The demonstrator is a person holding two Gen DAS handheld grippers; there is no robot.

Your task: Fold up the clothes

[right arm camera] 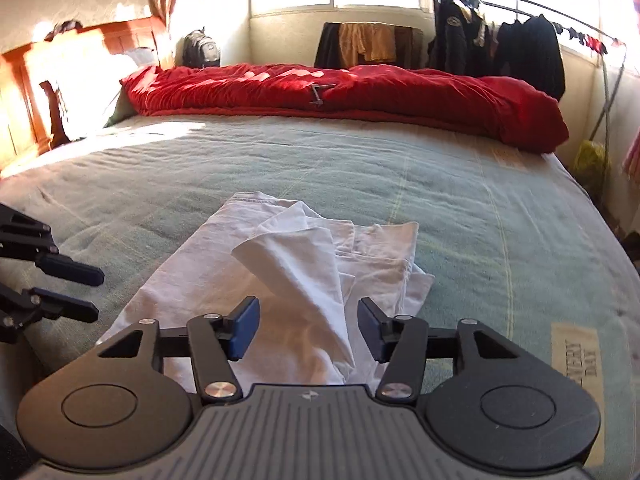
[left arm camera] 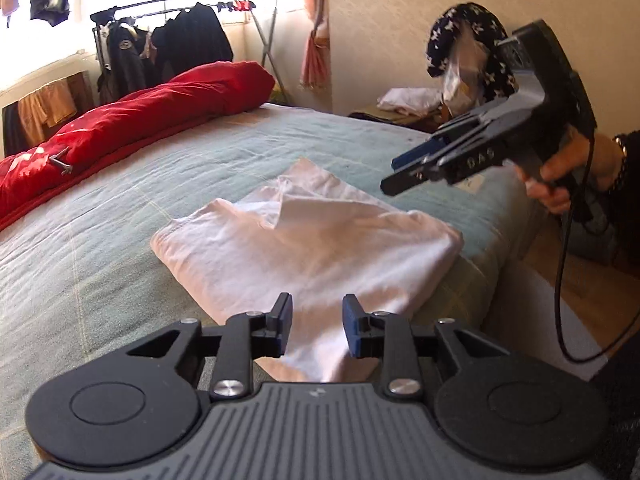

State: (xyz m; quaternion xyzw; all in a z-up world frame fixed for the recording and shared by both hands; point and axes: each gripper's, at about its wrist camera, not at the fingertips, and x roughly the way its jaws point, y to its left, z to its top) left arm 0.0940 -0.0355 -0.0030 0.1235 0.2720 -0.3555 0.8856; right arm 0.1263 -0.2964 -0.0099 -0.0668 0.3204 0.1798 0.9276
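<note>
On green bedspread (right arm camera: 440, 184), folded white garment (left arm camera: 304, 240), both tools open w/ nothing held

Left wrist view: camera sits behind its own left claw (left arm camera: 316, 326), tilted down across the bed (left arm camera: 120, 216). A folded white garment (left arm camera: 304, 240) lies just ahead of the fingertips, close. Beyond the claw and to its left, a red duvet (left arm camera: 140, 120) and a clothes rack (left arm camera: 180, 40) by the window. The right claw (left arm camera: 404, 176) shows ahead and to the right, seen side-on.

Right wrist view: camera sits behind the right claw (right arm camera: 308, 330), also tilted down, facing the red duvet (right arm camera: 360, 88) squarely. The white garment (right arm camera: 280, 264) lies directly ahead, near. The left claw (right arm camera: 86, 292) enters at the left edge.

Shared: garment, bed (right arm camera: 460, 200), duvet, clothes rack (right arm camera: 500, 40).
</note>
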